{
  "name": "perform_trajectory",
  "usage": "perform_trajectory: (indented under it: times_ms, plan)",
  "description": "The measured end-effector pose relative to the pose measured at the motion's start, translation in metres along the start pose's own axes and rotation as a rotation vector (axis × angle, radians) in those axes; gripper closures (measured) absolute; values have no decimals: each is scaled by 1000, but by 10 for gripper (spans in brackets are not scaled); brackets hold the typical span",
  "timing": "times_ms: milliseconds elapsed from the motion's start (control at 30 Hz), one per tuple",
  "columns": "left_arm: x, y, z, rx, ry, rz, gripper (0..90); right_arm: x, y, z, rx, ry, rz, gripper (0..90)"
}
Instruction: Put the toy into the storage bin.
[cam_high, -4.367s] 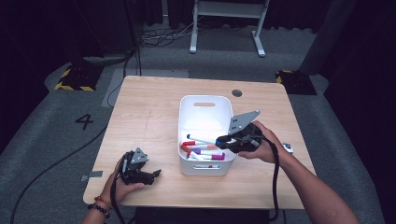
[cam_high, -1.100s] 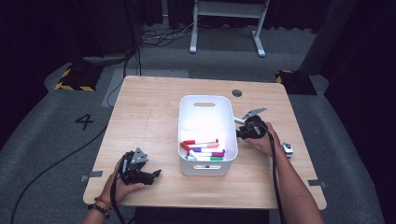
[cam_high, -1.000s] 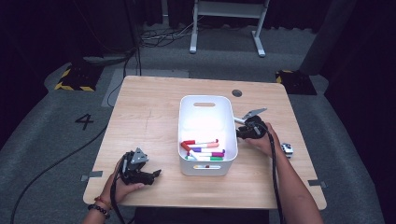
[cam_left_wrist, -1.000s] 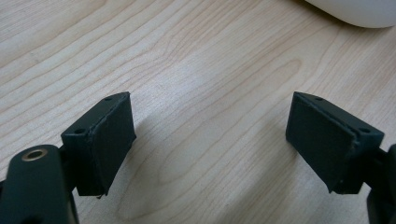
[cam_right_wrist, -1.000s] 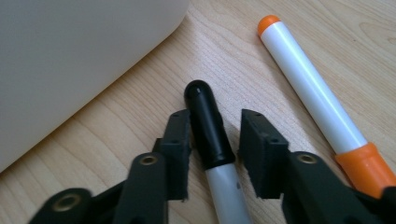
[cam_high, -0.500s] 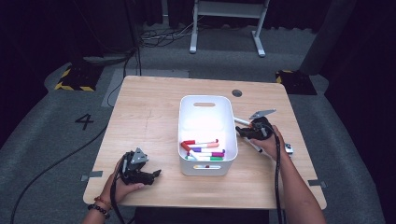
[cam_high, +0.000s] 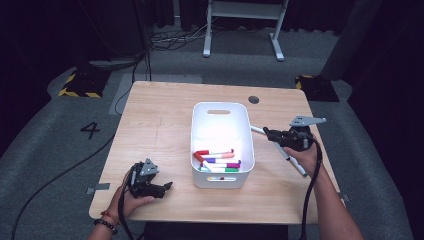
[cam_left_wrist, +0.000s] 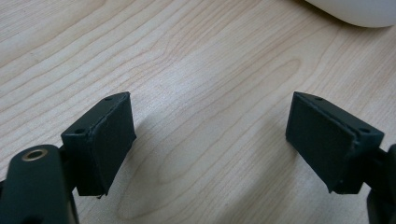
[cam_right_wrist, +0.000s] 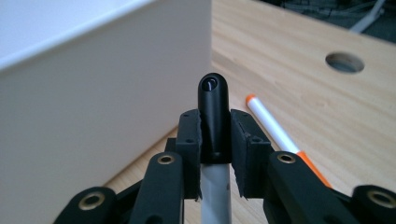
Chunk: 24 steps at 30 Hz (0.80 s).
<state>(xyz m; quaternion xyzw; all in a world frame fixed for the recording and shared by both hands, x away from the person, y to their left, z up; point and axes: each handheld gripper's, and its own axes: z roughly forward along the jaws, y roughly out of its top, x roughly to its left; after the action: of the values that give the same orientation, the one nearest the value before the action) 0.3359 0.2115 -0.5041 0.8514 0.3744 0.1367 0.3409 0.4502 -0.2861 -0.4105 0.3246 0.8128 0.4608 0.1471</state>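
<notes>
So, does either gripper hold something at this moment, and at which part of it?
The right gripper is shut on a black-capped marker, gripped at the base of its cap. The left gripper is open and holds nothing.

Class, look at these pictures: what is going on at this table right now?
A person is putting markers into a white bin on a wooden table. The right gripper is shut on a black-capped marker beside the bin. An orange-capped marker lies on the table. The left gripper rests open on the table, holding nothing.
</notes>
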Motion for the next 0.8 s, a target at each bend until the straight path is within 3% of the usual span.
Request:
perform_trajectory:
  times_ms: [367, 800]
  plan:
    - [0, 0, 0, 0, 0, -1, 157, 33, 20, -37, -72, 59, -100, 746]
    - [0, 0, 0, 0, 0, -1, 157, 84, 59, -47, -73, 142, -246, 746]
